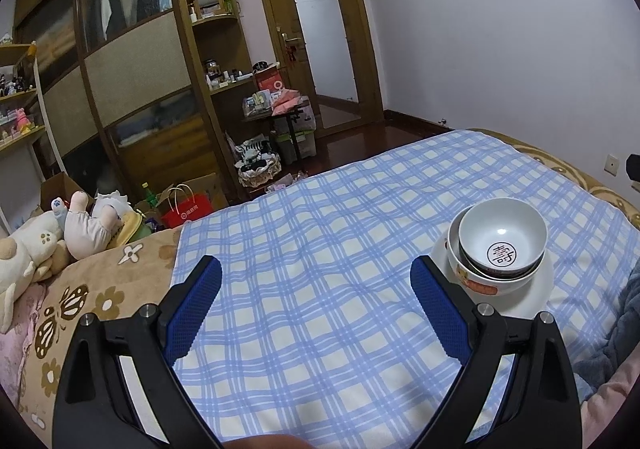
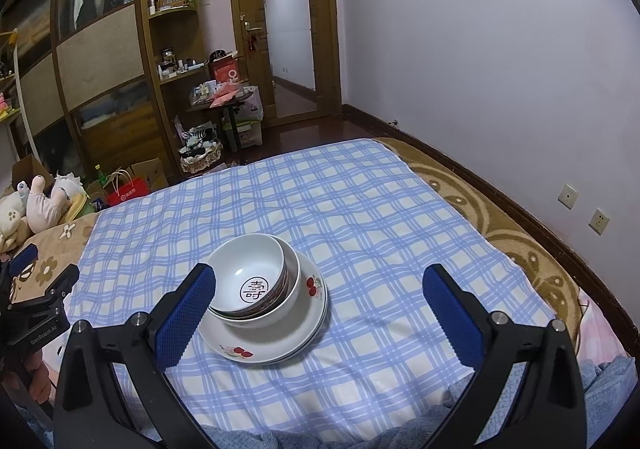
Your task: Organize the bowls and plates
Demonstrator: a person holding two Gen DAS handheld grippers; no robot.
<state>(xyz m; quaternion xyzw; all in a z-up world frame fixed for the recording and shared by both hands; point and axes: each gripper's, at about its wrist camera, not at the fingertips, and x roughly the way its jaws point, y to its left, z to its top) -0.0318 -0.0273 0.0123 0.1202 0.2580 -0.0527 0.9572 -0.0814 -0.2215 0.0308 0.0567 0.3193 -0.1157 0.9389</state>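
Two bowls sit tilted on the plates; both grippers, left gripper and right gripper, are wide open, empty. A bump could tip them.

L gripper is spread wide, blue pads apart w/ nothing between them, angled fwd and down. R gripper is likewise wide apart, gripping nothing. A hand holds the L gripper's handle, seen at far left of R wrist view.
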